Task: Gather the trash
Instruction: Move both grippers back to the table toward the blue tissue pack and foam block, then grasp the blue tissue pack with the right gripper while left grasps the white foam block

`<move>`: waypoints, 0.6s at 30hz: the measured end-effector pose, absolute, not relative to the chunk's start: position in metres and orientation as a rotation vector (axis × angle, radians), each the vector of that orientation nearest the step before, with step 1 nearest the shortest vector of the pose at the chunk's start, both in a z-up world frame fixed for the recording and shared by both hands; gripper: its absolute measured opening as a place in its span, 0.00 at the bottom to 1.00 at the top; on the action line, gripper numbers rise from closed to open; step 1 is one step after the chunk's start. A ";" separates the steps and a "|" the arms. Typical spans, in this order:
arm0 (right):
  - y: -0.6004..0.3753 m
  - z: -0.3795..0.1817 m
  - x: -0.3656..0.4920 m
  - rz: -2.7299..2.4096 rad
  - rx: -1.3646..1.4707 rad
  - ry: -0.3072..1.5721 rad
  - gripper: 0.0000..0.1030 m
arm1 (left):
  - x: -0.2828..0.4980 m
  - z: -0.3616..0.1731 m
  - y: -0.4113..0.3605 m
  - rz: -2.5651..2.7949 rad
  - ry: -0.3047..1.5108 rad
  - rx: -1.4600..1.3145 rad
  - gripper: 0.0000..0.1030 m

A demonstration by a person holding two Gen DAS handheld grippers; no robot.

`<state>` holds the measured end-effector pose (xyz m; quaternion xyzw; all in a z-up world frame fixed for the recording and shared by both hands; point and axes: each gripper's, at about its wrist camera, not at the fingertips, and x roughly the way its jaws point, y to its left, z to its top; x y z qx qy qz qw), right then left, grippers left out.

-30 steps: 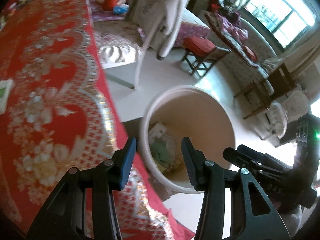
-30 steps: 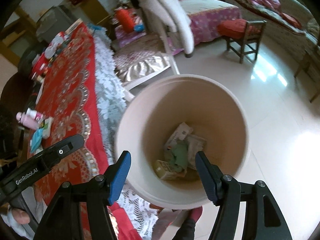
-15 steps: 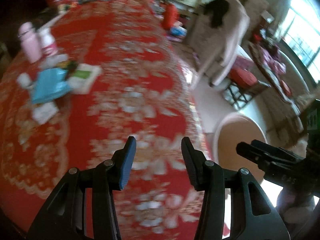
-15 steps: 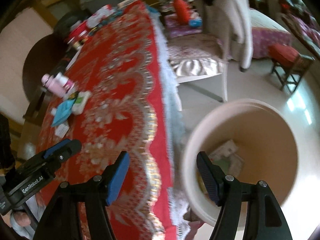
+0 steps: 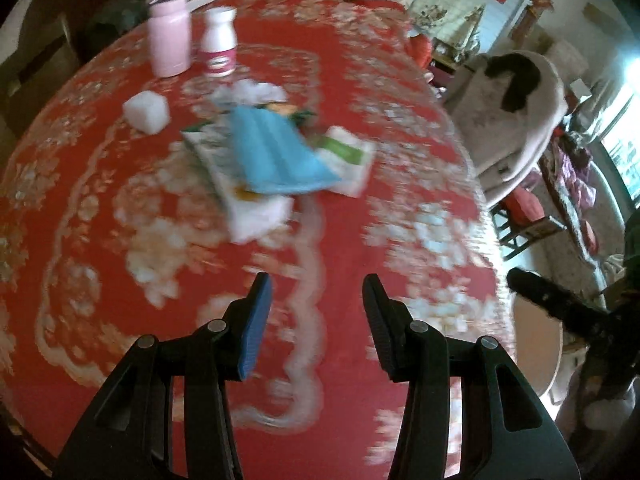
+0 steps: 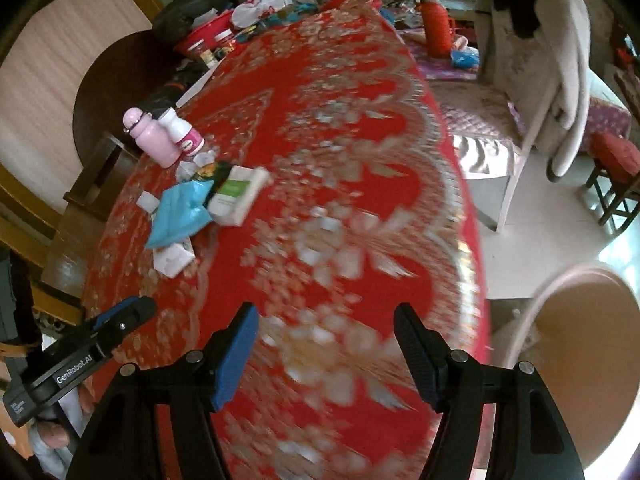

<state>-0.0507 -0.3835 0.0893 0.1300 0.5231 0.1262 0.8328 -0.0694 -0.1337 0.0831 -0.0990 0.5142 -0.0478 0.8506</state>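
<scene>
A heap of trash lies on the red flowered tablecloth (image 5: 360, 128): a blue wrapper (image 5: 276, 156), a green and white carton (image 5: 348, 156), a white packet (image 5: 256, 208) and a white crumpled lump (image 5: 146, 111). The heap also shows in the right wrist view, with the blue wrapper (image 6: 182, 214) and carton (image 6: 238, 194). My left gripper (image 5: 316, 312) is open and empty, above the cloth short of the heap. My right gripper (image 6: 326, 346) is open and empty, over the table's near right part. The beige trash bin (image 6: 580, 344) stands on the floor right of the table.
A pink bottle (image 5: 168, 30) and a white bottle with a pink label (image 5: 218, 42) stand behind the heap. A chair draped with a white coat (image 6: 536, 64) stands beside the table. Clutter (image 6: 240, 20) fills the table's far end. A red stool (image 6: 616, 168) is on the floor.
Both grippers have swung from over the bin to over the table. The trash heap now lies ahead of the left gripper. Both stay open and empty.
</scene>
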 end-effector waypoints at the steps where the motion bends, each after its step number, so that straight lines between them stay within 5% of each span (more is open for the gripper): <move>1: -0.371 0.089 -0.044 0.282 0.295 1.110 0.66 | -0.066 0.082 -0.124 -0.097 1.087 -0.204 0.44; 15: -0.214 0.076 0.053 0.496 0.193 1.152 0.73 | -0.005 0.079 0.027 0.015 1.115 -0.311 0.44; 18: -0.202 0.068 0.069 0.488 0.171 1.172 0.74 | 0.016 0.078 0.044 0.015 1.116 -0.372 0.51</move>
